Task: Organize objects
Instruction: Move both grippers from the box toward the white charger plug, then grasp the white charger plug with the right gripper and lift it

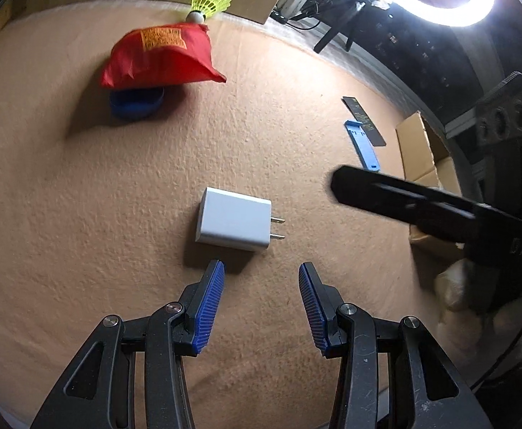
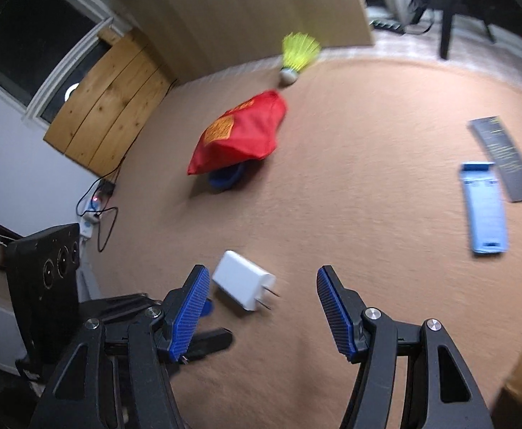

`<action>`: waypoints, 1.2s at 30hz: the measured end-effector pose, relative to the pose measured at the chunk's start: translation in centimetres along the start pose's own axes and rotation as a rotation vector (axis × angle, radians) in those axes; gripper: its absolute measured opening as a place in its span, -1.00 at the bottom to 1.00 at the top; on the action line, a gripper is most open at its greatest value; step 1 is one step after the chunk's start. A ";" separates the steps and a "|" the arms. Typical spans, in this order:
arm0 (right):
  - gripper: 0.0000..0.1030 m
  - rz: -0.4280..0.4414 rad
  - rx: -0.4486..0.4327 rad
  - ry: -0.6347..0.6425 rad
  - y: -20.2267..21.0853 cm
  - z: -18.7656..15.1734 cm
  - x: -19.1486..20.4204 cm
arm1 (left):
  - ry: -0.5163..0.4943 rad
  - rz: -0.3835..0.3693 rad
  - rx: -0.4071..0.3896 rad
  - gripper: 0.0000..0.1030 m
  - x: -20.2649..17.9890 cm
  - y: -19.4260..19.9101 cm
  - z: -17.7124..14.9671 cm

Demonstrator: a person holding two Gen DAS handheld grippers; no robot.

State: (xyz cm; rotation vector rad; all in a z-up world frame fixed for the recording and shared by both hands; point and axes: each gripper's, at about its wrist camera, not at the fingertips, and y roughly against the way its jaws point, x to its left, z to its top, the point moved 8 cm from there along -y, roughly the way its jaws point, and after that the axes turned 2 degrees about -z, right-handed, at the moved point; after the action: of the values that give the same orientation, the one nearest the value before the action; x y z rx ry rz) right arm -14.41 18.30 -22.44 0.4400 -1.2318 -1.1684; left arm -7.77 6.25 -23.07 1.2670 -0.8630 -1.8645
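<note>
My tan cloth table (image 1: 82, 214) fills both views. Upper centre, a red pouch (image 1: 160, 55) with blurred, unreadable yellow print lies on a blue dish (image 1: 135, 103), a yellow shuttlecock (image 1: 210, 1) beyond. The white charger (image 1: 234, 220) sits mid-frame, just past my left claw (image 1: 261, 273), jaws apart, empty. My right claw (image 2: 261, 279) gapes too, empty; its body reads "DAS"

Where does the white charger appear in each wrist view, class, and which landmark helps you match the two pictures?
Left wrist view: the charger lies at centre, just above the left gripper, prongs pointing right.
Right wrist view: the charger lies lower centre, beside the left finger of the right gripper, prongs pointing lower right.
Shared landmark: the red bag, beyond the charger in both.
</note>
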 end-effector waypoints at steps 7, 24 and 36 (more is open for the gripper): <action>-0.24 0.076 0.058 -0.044 -2.7 0.2 0.6 | 0.020 -0.011 -0.005 -0.10 0.4 -0.7 0.6; -0.38 0.130 0.110 -0.104 -3.8 -0.6 -0.4 | -0.057 0.021 -0.029 -0.10 0.6 -2.3 3.5; -0.38 0.032 0.149 -0.010 -4.5 -1.0 0.0 | -0.049 0.033 -0.013 -0.10 0.9 -2.9 3.1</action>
State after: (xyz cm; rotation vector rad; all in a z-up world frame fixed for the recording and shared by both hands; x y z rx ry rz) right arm -15.53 16.24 -26.37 0.5246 -1.3348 -1.0570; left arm -11.49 7.39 -24.95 1.1972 -0.8913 -1.8791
